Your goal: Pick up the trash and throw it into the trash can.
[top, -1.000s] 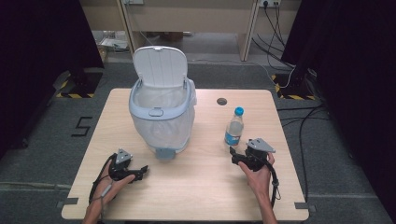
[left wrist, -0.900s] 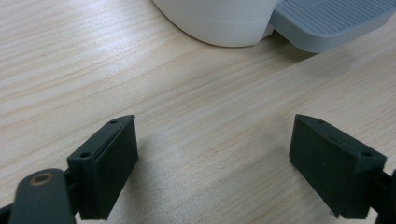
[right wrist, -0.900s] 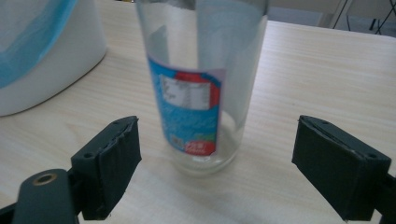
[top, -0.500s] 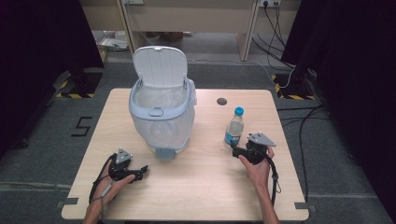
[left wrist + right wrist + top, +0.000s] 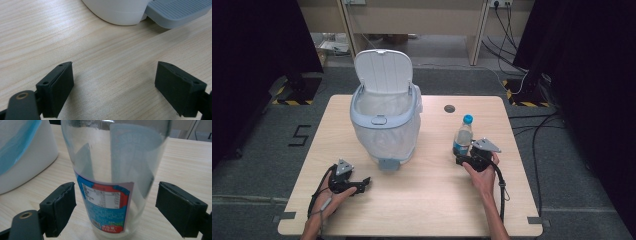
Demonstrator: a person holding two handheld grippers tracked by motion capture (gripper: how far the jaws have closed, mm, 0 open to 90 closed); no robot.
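A clear plastic bottle (image 5: 463, 136) with a blue cap and a blue-and-red label (image 5: 106, 205) stands upright on the wooden table (image 5: 422, 205), right of centre. My right gripper (image 5: 462, 159) is open, its jaws on either side of the bottle's base with gaps on both sides. A white pedal bin (image 5: 385, 125) with its lid raised and a liner inside stands mid-table. My left gripper (image 5: 362, 185) rests open on the table at front left, facing the bin's grey pedal (image 5: 178, 12), nothing between its jaws.
A small round hole (image 5: 449, 108) lies in the table behind the bottle. Cables trail over the floor at the right, and a desk stands beyond the table's far edge. Bare wood lies between the two hands.
My right gripper has slid forward to the bottle, so its jaws now flank the base. The left gripper and the bin have not moved.
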